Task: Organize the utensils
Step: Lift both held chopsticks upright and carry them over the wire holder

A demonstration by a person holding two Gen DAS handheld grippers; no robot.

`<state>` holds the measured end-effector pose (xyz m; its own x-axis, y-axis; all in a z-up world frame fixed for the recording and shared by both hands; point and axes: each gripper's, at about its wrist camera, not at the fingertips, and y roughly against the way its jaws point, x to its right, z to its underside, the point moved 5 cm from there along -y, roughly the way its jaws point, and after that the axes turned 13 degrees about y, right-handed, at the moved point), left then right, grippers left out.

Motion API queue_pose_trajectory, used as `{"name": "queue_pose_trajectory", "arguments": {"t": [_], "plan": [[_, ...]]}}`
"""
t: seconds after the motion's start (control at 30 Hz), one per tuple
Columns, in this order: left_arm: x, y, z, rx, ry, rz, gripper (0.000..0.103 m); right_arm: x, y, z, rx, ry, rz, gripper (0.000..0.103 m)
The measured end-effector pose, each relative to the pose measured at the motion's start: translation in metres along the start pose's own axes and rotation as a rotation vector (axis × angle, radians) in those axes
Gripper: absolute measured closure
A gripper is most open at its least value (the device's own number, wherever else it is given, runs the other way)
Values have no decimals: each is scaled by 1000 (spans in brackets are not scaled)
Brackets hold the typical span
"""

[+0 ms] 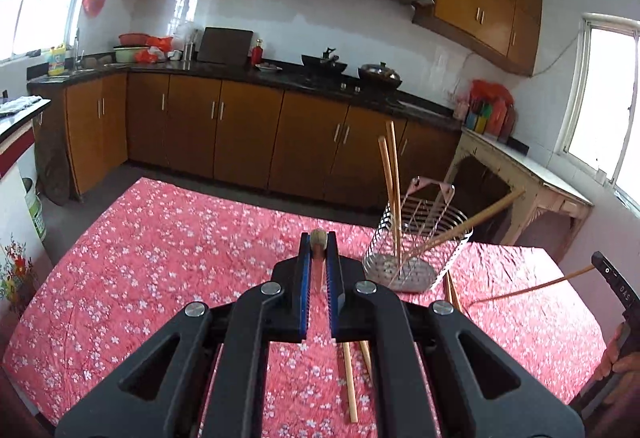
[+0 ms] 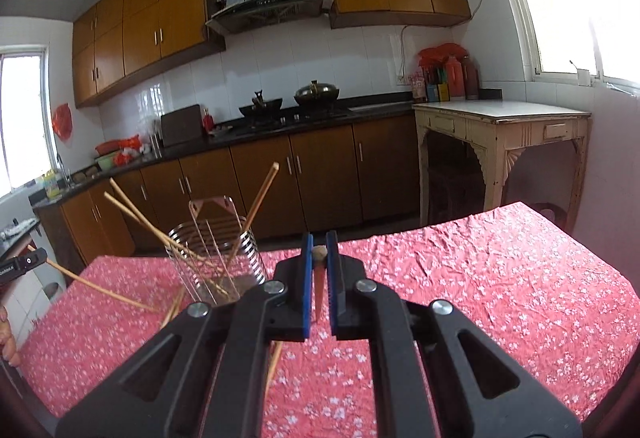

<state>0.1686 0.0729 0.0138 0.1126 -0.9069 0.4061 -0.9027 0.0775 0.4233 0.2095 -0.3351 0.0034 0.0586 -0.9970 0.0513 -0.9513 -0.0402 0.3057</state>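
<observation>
left wrist: faces counter, close over table | right wrist: same | shared: wire holder

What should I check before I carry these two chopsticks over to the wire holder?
1. Left gripper clamped on a chopstick: ok, its end shows between the blue pads.
2. Right gripper clamped on its chopstick: ok, same end-on view.
3. Wire holder upright on the red floral tablecloth: ok.
4. Room in the holder: ok, three chopsticks lean inside, gaps between them.
5. Stray chopsticks on the cloth: not ok, some still lie below the left gripper.
6. How far each held chopstick hangs below its gripper: cannot tell, seen almost end-on.
</observation>
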Motion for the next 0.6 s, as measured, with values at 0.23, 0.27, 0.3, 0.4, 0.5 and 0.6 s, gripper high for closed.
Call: {"name": "queue_pose_trajectory", "arguments": {"t": [0.23, 0.27, 0.3, 0.4, 0.5, 0.6], "plan": [[9, 3, -13, 27, -16, 5, 96, 5, 3, -18, 37, -22, -2, 96], [10, 4, -13, 29, -17, 7, 96, 5, 3, -20, 40, -24, -3, 96], [11, 4, -14, 31, -18, 7, 96, 6, 3, -22, 42, -26, -7, 96], [15, 4, -17, 36, -20, 10, 96, 7, 3, -27, 44, -30, -7, 96], [16, 3, -19, 41, -19, 9, 96, 7, 2, -34, 48, -22, -3, 96], [15, 0, -21, 36, -16, 6, 96, 5, -6, -37, 33, -14, -4, 96]]}}
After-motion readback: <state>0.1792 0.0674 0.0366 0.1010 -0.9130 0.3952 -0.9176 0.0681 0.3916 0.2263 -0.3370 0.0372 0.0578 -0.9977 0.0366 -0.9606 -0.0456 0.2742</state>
